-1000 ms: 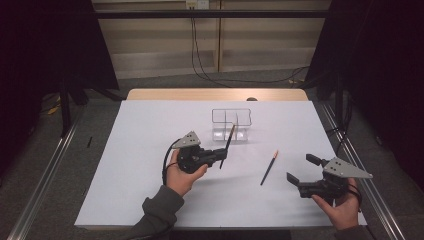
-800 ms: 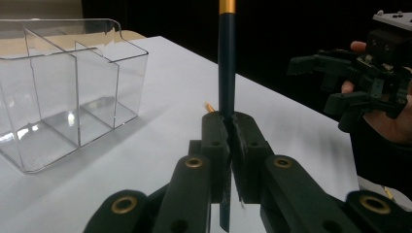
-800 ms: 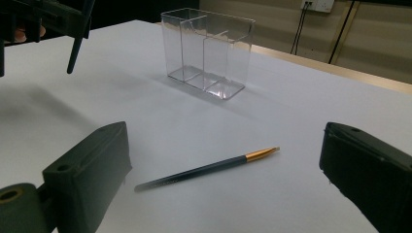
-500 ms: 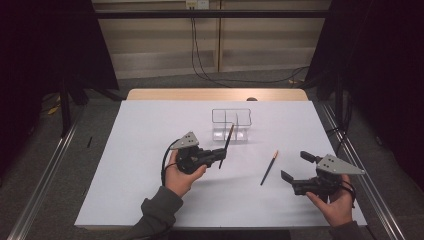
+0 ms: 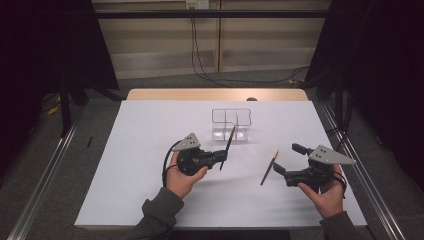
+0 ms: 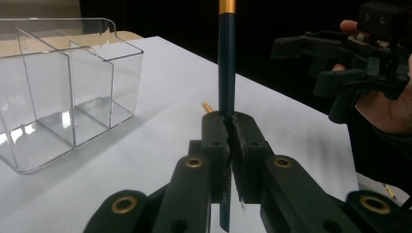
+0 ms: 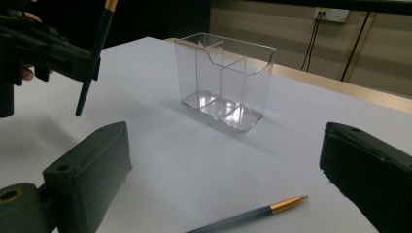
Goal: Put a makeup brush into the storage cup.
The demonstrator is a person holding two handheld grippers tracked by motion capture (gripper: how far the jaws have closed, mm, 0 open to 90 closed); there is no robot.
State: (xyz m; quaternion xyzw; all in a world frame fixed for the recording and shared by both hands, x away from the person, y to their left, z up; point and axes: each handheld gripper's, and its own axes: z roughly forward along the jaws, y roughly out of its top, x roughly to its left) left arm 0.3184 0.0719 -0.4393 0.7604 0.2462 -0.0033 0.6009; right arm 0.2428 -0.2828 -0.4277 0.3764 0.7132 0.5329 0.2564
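Note:
My left gripper (image 5: 223, 156) is shut on a dark blue pencil (image 5: 228, 144) with a gold band, held nearly upright above the white table just in front of the clear divided organizer (image 5: 231, 125). In the left gripper view the pencil (image 6: 226, 63) rises between the closed jaws of this gripper (image 6: 228, 128), with the organizer (image 6: 63, 87) to the left. A second dark pencil (image 5: 269, 167) lies flat on the table. My right gripper (image 5: 285, 157) stands open just right of it, with nothing between its jaws. In the right gripper view that pencil (image 7: 248, 216) lies low between the wide-apart jaws of the right gripper (image 7: 228, 170).
A white sheet (image 5: 150, 135) covers the table, whose wooden far edge (image 5: 215, 94) shows behind the organizer. Metal rails (image 5: 45, 175) run along both sides. Cables (image 5: 200, 60) hang down the back wall.
My right gripper has moved left and a little forward, closer to the pencil lying on the table. The left gripper and its pencil have stayed in place.

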